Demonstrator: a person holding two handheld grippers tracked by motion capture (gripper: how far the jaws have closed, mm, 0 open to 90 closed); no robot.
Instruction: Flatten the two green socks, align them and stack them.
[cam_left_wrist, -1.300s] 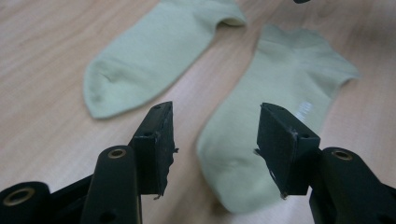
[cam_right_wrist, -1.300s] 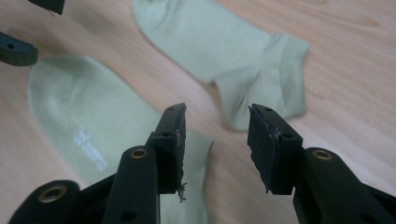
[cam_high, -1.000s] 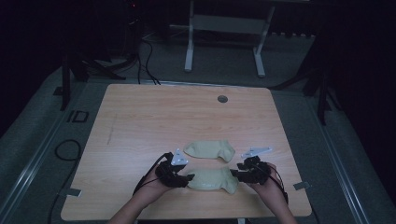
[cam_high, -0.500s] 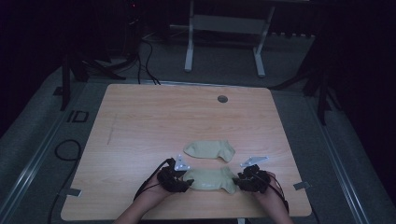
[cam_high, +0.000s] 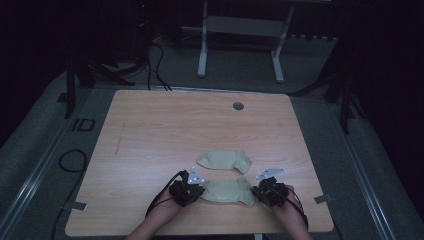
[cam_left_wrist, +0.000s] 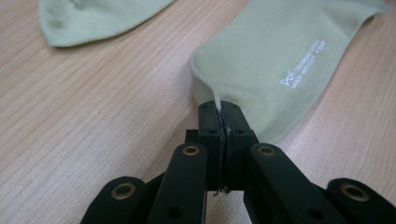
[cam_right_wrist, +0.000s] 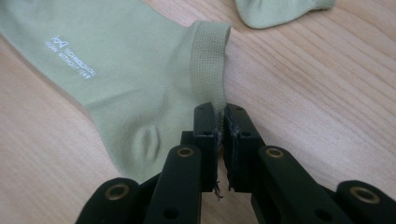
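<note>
Both my tools, left tool and right tool, pinch the near sock by thin edges; pulling apart could slip either hem free.

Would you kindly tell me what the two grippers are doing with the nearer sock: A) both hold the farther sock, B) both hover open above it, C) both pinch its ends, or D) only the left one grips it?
C: the left gripper and right gripper are each shut on an edge of the nearer sock.
</note>
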